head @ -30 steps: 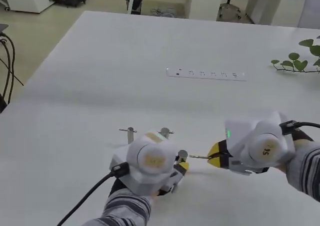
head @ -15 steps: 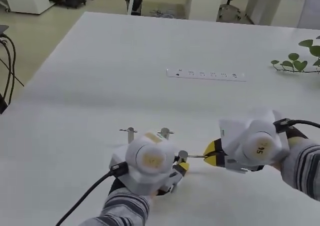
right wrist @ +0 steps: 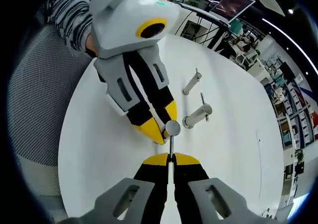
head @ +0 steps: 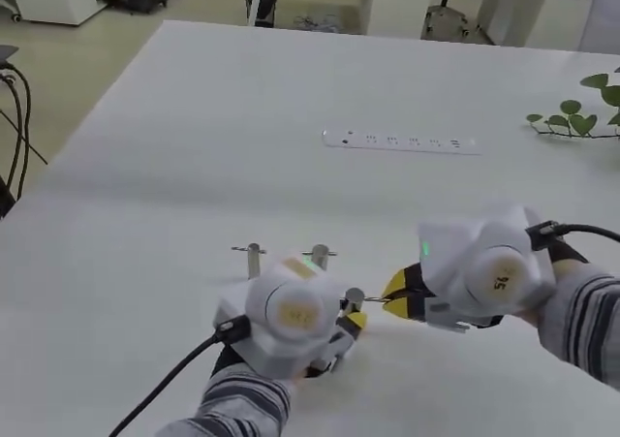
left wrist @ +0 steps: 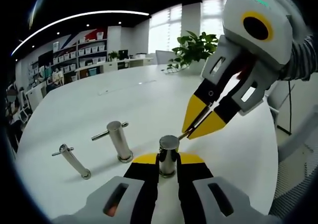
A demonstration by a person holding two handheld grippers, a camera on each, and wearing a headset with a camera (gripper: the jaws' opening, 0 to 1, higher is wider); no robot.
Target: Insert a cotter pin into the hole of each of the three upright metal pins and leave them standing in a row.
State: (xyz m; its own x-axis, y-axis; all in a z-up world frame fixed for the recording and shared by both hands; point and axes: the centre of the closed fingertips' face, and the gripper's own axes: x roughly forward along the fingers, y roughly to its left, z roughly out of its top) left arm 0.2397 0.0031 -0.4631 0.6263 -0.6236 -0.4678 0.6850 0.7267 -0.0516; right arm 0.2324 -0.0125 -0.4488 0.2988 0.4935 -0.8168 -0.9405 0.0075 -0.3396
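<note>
Your left gripper (left wrist: 169, 160) had its jaws closed on the lower shaft of the nearest metal pin (left wrist: 169, 144), holding it upright on the white table (left wrist: 124, 102). Your right gripper (left wrist: 191, 130) reached in from the right of the left gripper view, its yellow-tipped jaws pinched tight on a thin loose cotter pin (right wrist: 171, 145). In the right gripper view that pin ran straight out from between the jaws, and its far end met the nearest metal pin just under the round cap. I cannot tell whether the tip had entered the hole. Just beyond your left gripper's jaws, the middle metal pin (left wrist: 119, 141) and the far metal pin (left wrist: 74, 160) stood on the table in a line with the nearest one. Both had fitted cotter pins (left wrist: 104, 133) set crosswise near their tops. In the head view your two grippers sat close together at the near edge of the table, tips almost touching. A white power strip (head: 399, 143) lay well apart toward the far side, and a leafy plant (head: 581, 117) showed at the right edge.
</note>
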